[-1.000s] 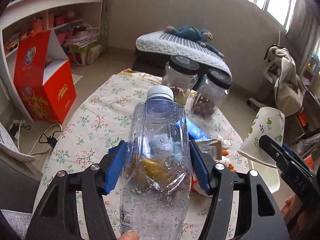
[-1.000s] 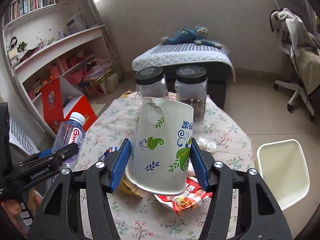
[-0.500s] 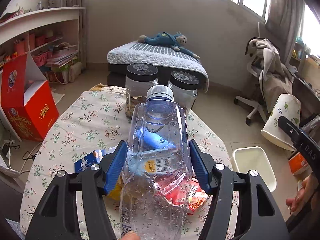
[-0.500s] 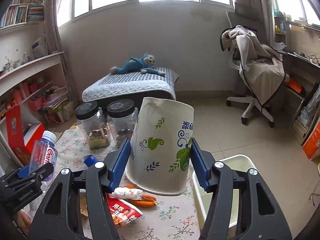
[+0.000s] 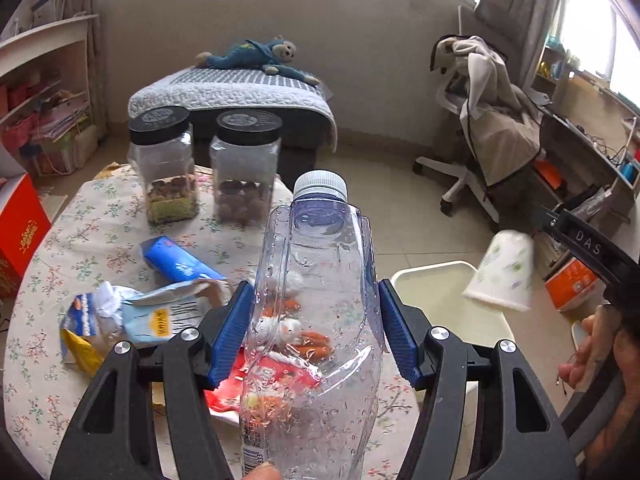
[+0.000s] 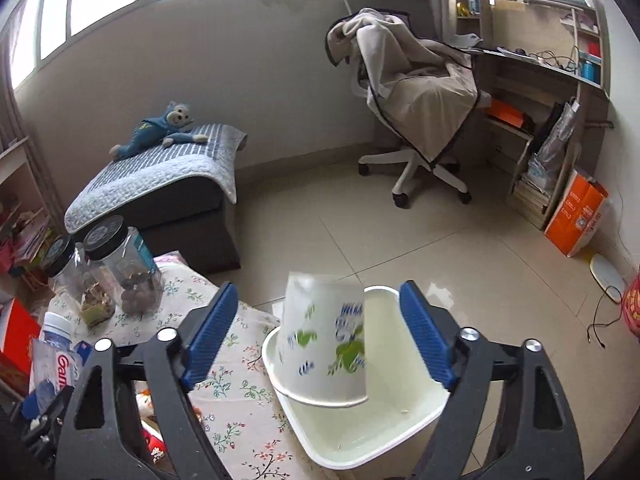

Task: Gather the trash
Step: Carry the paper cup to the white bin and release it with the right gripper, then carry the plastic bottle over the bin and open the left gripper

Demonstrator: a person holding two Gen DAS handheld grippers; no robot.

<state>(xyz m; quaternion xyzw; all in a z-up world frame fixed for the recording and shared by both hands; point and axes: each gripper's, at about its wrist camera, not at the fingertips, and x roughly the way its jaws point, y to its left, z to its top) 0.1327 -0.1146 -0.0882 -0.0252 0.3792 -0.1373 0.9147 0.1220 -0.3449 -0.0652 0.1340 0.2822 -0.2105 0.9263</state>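
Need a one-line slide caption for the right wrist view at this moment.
Open right hand-held gripper releases an upside-down paper cup, blurred mid-fall, above the white bin beside the floral-cloth table.

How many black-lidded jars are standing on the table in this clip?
2. The left jar and the right jar stand side by side at the far edge of the table, beyond the wrappers. Others could be hidden behind the bottle.

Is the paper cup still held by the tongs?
No. The right tongs are open, blue pads clear of the blurred, upside-down paper cup, which is falling over the white bin.
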